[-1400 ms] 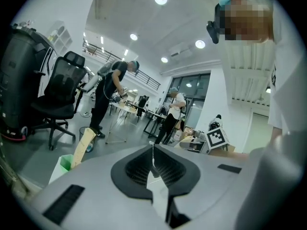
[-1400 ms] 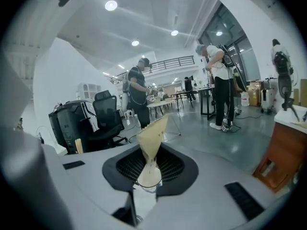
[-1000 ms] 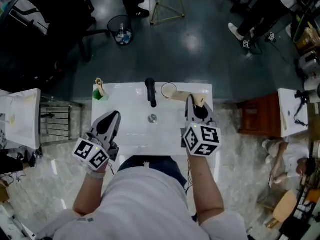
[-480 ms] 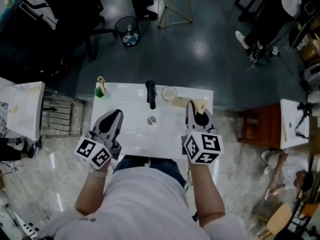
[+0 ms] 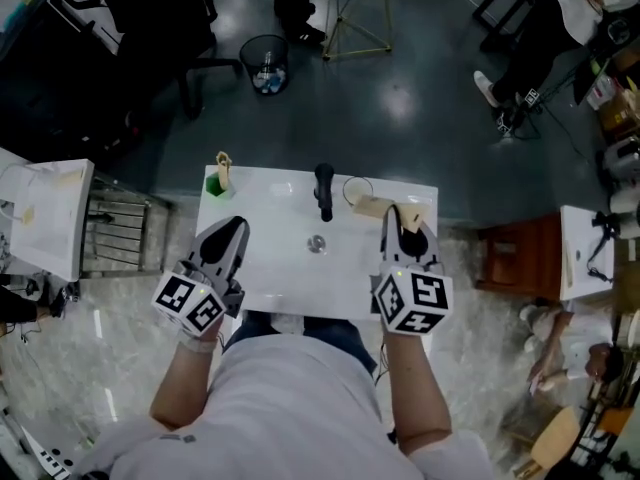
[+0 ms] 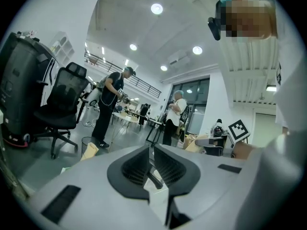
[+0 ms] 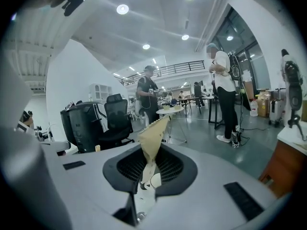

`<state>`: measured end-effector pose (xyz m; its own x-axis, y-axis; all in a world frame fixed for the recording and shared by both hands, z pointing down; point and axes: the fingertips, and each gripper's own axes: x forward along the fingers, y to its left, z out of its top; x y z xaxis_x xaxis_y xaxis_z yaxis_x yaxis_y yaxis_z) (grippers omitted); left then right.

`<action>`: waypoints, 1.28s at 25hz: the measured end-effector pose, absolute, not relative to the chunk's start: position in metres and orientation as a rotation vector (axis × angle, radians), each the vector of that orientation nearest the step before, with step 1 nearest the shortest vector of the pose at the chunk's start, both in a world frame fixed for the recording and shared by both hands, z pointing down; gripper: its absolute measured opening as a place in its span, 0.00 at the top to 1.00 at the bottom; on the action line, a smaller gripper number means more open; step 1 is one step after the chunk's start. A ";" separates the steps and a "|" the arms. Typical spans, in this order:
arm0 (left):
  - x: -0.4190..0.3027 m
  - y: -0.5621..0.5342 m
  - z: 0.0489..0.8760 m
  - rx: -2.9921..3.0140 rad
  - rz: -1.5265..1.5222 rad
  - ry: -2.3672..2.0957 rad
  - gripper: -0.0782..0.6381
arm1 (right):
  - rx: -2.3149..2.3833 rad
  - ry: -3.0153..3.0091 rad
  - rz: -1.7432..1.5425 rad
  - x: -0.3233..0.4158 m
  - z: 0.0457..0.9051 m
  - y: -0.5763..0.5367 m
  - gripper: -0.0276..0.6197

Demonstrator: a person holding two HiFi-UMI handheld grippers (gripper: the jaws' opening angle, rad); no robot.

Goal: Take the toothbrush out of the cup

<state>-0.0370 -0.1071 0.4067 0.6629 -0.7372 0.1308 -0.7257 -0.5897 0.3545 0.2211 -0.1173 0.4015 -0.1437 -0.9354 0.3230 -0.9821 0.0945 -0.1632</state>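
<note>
Here, my right gripper point(image 5: 402, 224) pinching the tan toothbrush point(image 7: 154, 137), its tip near the cup point(image 5: 357, 189) on the white sink point(image 5: 272, 266), my left gripper point(image 5: 231, 232) closed, empty.

Glossy sink point(image 5: 270, 240) — tap point(image 5: 324, 190) (matt)

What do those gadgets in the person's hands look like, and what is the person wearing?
The left gripper and right gripper match: a pale grey body with two black ribbed jaws that taper to a point. Behind each sits a white cube printed with black square markers. The person wears a white short-sleeved shirt.
</note>
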 end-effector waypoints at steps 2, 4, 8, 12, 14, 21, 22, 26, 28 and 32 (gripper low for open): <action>-0.056 -0.110 0.407 2.501 -0.054 -1.150 0.86 | 1.971 -2.203 0.495 0.206 0.397 -0.115 0.87; -0.074 -0.112 0.409 2.499 -0.062 -1.136 0.86 | 1.987 -2.182 0.479 0.190 0.394 -0.112 0.87; -0.105 -0.115 0.410 2.518 -0.067 -1.072 0.86 | 2.041 -2.119 0.465 0.162 0.391 -0.105 0.87; -0.135 -0.119 0.415 2.537 -0.065 -1.003 0.86 | 2.104 -2.056 0.478 0.133 0.393 -0.095 0.87; -0.149 -0.119 0.418 2.551 -0.060 -0.970 0.86 | 2.132 -2.028 0.485 0.118 0.395 -0.089 0.87; -0.190 -0.122 0.428 2.585 0.003 -0.891 0.84 | 2.195 -1.986 0.537 0.061 0.409 -0.073 0.87; -0.194 -0.122 0.430 2.587 0.012 -0.886 0.84 | 2.199 -1.986 0.546 0.054 0.410 -0.071 0.87; -0.205 -0.126 0.438 2.581 0.047 -0.881 0.79 | 2.199 -1.997 0.574 0.033 0.412 -0.067 0.87; -0.206 -0.129 0.441 2.577 0.067 -0.877 0.76 | 2.195 -2.004 0.593 0.027 0.414 -0.065 0.87; -0.203 -0.139 0.451 2.576 0.107 -0.867 0.72 | 2.182 -2.016 0.631 0.017 0.420 -0.063 0.87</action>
